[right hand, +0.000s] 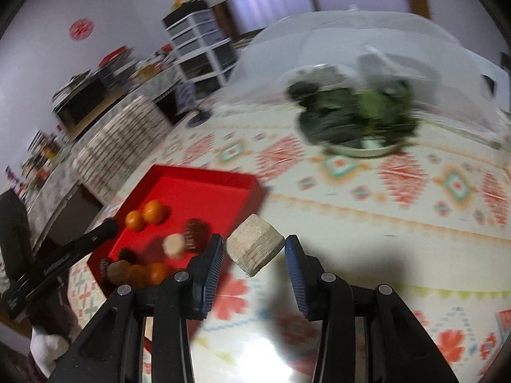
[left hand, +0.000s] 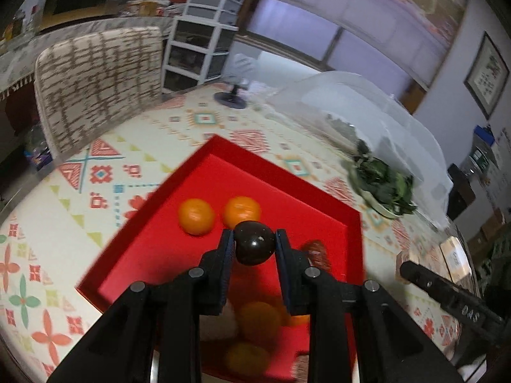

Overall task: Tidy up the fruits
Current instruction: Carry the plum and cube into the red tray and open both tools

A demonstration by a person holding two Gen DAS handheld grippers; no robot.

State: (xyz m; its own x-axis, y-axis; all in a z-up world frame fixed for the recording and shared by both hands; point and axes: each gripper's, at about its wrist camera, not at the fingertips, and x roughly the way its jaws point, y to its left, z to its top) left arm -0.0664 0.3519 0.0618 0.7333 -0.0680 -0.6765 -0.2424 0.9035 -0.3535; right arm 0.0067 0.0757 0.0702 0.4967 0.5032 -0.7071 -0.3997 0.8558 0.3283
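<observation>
My left gripper (left hand: 254,242) is shut on a dark round fruit (left hand: 254,246) and holds it above the red tray (left hand: 159,265). Two oranges (left hand: 195,216) (left hand: 241,212) lie side by side in the tray beyond it. More orange fruits (left hand: 258,319) lie blurred under the fingers. My right gripper (right hand: 254,250) is shut on a beige wooden block (right hand: 255,248), held above the patterned tablecloth just right of the tray (right hand: 191,188). In the right wrist view the tray holds two oranges (right hand: 152,212), a dark red fruit (right hand: 196,233), a pale round item (right hand: 174,245) and several brown and orange fruits at its near corner.
A plate of dark leafy greens (right hand: 357,118) sits under a clear mesh dome (right hand: 319,41) at the far side. A patterned chair back (left hand: 99,83) stands behind the table. White drawers (left hand: 207,32) are further back. Small boxes (left hand: 447,255) sit at the right.
</observation>
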